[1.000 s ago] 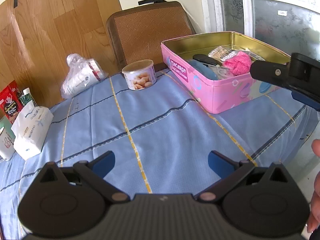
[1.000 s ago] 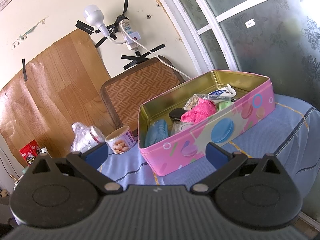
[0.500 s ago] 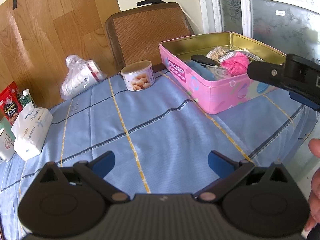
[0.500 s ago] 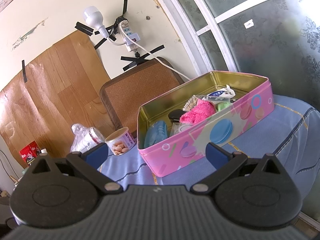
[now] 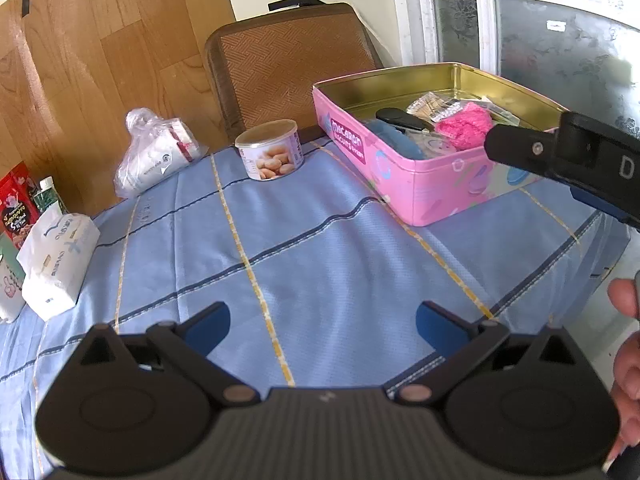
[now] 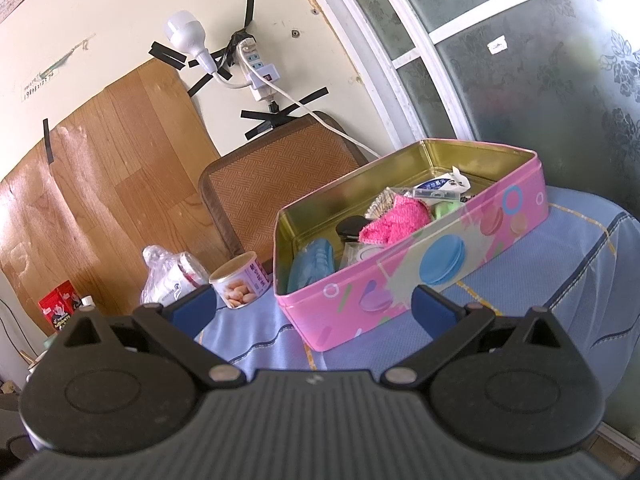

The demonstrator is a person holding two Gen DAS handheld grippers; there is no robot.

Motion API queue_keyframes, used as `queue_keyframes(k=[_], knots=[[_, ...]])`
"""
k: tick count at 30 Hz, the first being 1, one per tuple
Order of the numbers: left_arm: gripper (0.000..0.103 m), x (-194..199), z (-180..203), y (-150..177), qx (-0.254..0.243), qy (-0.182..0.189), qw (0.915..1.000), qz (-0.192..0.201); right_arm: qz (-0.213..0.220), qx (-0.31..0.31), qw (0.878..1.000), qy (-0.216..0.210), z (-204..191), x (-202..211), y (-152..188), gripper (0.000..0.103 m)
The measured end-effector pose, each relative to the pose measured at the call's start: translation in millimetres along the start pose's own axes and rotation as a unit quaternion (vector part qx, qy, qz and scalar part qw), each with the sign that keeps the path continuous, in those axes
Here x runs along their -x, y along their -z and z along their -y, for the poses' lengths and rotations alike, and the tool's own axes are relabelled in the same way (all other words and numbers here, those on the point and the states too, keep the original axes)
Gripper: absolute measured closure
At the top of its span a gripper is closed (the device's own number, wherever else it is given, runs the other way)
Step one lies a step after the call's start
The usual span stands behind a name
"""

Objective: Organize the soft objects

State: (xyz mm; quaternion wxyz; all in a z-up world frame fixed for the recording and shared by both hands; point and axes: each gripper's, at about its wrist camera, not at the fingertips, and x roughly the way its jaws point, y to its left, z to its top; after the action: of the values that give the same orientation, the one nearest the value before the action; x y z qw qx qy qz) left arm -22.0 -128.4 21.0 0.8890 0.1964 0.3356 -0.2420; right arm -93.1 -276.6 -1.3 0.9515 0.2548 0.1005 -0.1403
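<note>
A pink macaron tin (image 5: 424,192) stands open on the blue tablecloth (image 5: 320,256) at the right; it also shows in the right wrist view (image 6: 400,280). Inside lie a pink fuzzy cloth (image 5: 466,124) (image 6: 396,222), a blue soft item (image 5: 394,140) (image 6: 314,262) and small packets. My left gripper (image 5: 322,322) is open and empty above the cloth's front middle. My right gripper (image 6: 314,306) is open and empty, in front of the tin; its arm (image 5: 568,156) crosses the left wrist view's right side.
A round nut can (image 5: 270,154) and a plastic bag of items (image 5: 154,160) sit at the table's back. A tissue pack (image 5: 56,262) and red snack packs (image 5: 16,208) lie at the left. A brown chair back (image 5: 292,64) stands behind the table.
The left gripper has drifted slightly, so the tin sits a little further left in its view. The right gripper view barely shifts. Both grippers stay open.
</note>
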Motion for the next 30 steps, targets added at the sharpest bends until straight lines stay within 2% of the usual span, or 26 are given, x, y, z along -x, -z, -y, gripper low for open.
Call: queue_keyframes(k=[30], knots=[[0.0, 0.4, 3.8, 2.2, -0.005, 0.027, 0.9996, 0.001, -0.001, -0.001, 1.0, 0.0, 1.3, -0.6, 1.2, 0.0]])
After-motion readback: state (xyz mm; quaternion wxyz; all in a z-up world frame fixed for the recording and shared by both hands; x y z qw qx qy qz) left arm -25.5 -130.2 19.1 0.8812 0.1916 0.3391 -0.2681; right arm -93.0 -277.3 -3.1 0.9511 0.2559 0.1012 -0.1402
